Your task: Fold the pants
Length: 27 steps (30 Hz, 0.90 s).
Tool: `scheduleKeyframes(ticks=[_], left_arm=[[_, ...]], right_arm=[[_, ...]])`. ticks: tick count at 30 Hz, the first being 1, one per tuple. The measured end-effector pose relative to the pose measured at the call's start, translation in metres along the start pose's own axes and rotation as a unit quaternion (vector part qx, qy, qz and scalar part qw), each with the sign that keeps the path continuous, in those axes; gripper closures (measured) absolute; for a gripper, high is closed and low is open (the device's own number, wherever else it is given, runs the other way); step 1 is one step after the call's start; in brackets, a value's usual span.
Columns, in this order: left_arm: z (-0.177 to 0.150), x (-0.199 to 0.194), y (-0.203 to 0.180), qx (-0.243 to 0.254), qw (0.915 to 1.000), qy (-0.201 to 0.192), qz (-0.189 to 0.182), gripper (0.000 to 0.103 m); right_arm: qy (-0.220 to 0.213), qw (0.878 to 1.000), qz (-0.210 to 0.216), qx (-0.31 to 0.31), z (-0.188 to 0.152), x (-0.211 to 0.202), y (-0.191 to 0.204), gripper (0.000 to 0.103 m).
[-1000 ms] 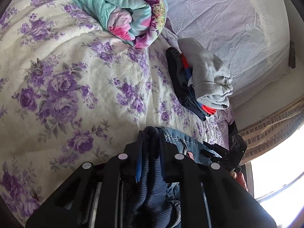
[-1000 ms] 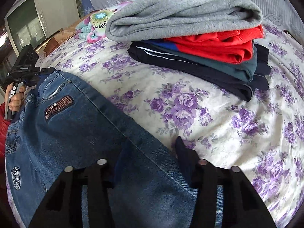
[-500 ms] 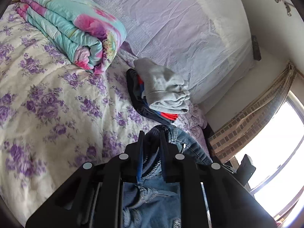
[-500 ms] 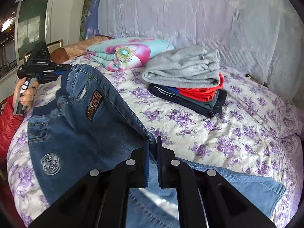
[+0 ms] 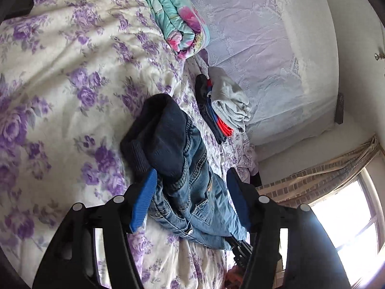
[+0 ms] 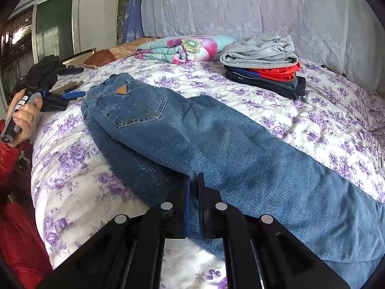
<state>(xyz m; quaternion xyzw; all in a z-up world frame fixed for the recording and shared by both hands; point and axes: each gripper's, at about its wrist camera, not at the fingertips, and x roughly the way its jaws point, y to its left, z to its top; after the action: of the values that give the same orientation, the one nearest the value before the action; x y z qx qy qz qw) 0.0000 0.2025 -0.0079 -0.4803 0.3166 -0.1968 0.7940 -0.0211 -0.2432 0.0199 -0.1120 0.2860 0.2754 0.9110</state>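
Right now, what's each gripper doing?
Left gripper: jaws opening, jeans waistband between them, pads clear of it.
Right gripper: shut on the jeans' edge.

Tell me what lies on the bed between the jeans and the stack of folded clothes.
Nothing: in the right wrist view, only bare floral bedspread separates the jeans from the stack of folded clothes.
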Motion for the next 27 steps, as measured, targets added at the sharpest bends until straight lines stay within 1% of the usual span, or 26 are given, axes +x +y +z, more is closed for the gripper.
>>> scheduleKeyframes(ticks=[4,5,10,12,13,14,18,23,25,26,27], left_arm=[[-0.002,0.017,-0.01,0.007,0.9998,-0.004,0.02,0.045],[-0.001,0.019,-0.011,0.011,0.9995,-0.006,0.03,0.045],[0.002,0.021,-0.008,-0.002,0.9985,0.001,0.054,0.045],[0.001,0.018,-0.011,0.007,0.9972,-0.003,0.075,0.045],[0.0,0.016,-0.013,0.017,0.9954,-0.007,0.094,0.045],[-0.002,0.015,-0.015,0.025,0.994,-0.009,0.106,0.045],[-0.002,0.022,-0.014,0.031,0.9927,-0.009,0.116,0.045],[0.0,0.034,-0.011,0.027,0.9906,-0.03,0.131,0.046],[0.001,0.032,-0.012,0.027,0.9884,-0.046,0.142,0.056],[0.001,0.03,-0.013,0.026,0.987,-0.053,0.149,0.076],[0.003,0.027,-0.013,0.027,0.9877,-0.053,0.145,0.087]], right_arm=[[0.004,1.0,-0.001,0.003,-0.009,0.002,0.004,0.097],[0.002,1.0,-0.002,0.001,-0.008,0.002,0.005,0.097],[-0.003,1.0,-0.002,0.007,-0.009,0.0,0.006,0.097],[-0.011,1.0,0.001,0.015,-0.008,-0.003,0.004,0.097],[-0.015,1.0,0.006,0.025,-0.007,-0.005,0.002,0.097],[-0.019,0.999,0.01,0.034,-0.007,-0.006,-0.001,0.097],[-0.015,0.999,0.015,0.042,-0.009,-0.002,-0.004,0.097],[-0.011,0.999,0.014,0.043,-0.007,0.0,-0.003,0.097],[-0.012,0.999,0.011,0.045,-0.004,-0.002,-0.002,0.097],[-0.014,0.999,0.011,0.047,-0.002,-0.004,-0.002,0.097],[-0.017,0.999,0.009,0.05,0.001,-0.007,-0.002,0.097]])
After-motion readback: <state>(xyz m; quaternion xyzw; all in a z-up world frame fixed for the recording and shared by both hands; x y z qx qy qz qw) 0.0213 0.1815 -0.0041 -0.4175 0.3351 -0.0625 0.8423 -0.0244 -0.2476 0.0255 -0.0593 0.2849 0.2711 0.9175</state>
